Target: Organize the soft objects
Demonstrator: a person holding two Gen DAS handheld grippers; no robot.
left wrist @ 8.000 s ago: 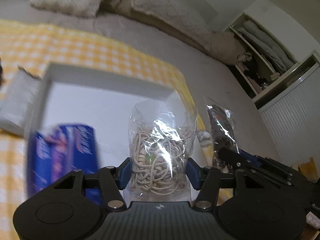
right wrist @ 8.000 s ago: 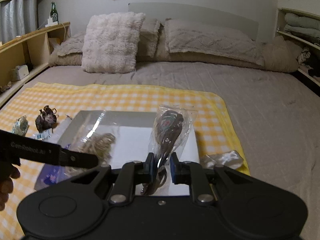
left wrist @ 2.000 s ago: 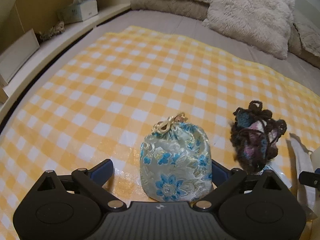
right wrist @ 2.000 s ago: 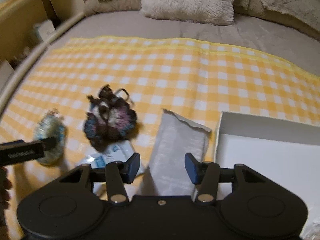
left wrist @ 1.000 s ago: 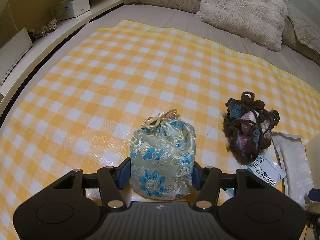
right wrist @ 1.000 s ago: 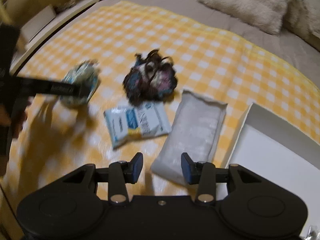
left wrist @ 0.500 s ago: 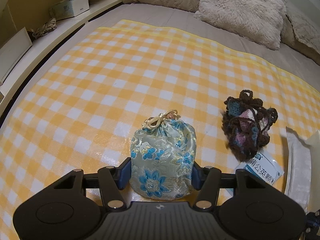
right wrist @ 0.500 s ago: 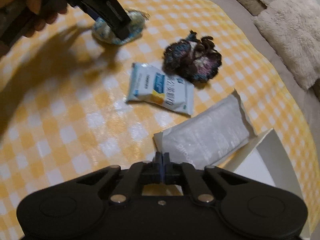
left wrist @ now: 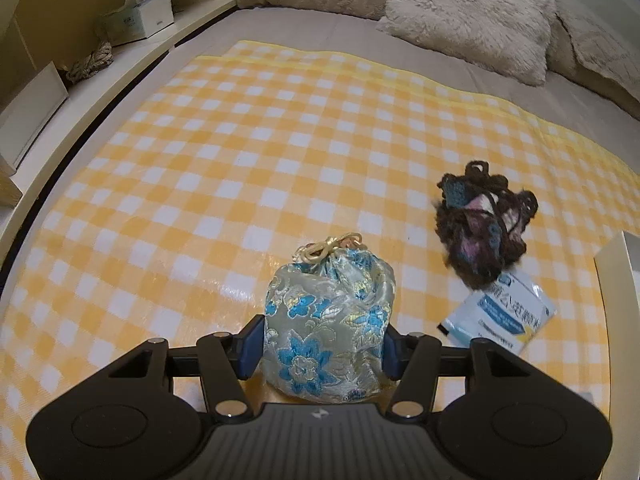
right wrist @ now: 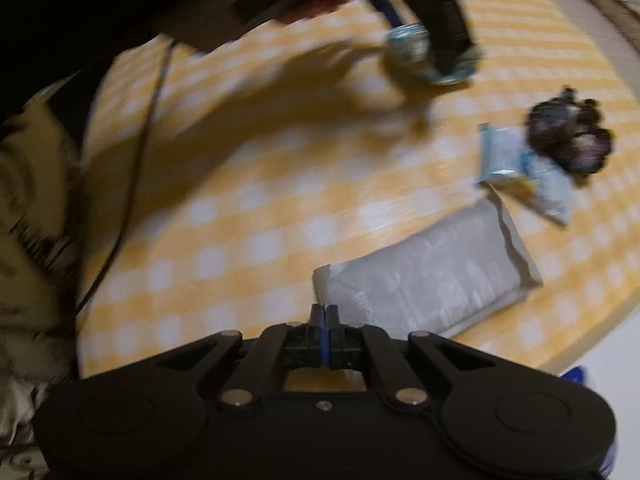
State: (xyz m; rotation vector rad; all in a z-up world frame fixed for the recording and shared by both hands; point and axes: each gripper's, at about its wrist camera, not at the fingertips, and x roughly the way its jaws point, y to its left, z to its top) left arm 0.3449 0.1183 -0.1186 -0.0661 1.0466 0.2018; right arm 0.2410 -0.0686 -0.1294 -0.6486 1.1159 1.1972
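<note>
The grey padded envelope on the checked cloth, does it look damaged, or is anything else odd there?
Yes: the grey padded envelope has a ragged, torn-open end nearest the white-and-blue sachet. The right tongs are shut beside its corner, gripping nothing. The right view is blurred, so finer damage cannot be judged.

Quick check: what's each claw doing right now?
Left claw: shut on the floral pouch.
Right claw: shut, holding nothing; grey padded envelope lies just ahead.

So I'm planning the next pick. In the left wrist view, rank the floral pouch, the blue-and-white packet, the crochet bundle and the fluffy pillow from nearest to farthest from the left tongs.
1. Floral pouch, between the left tongs.
2. Packet, right.
3. Crochet bundle, right, just past the packet.
4. Pillow, far end, upper right.
</note>
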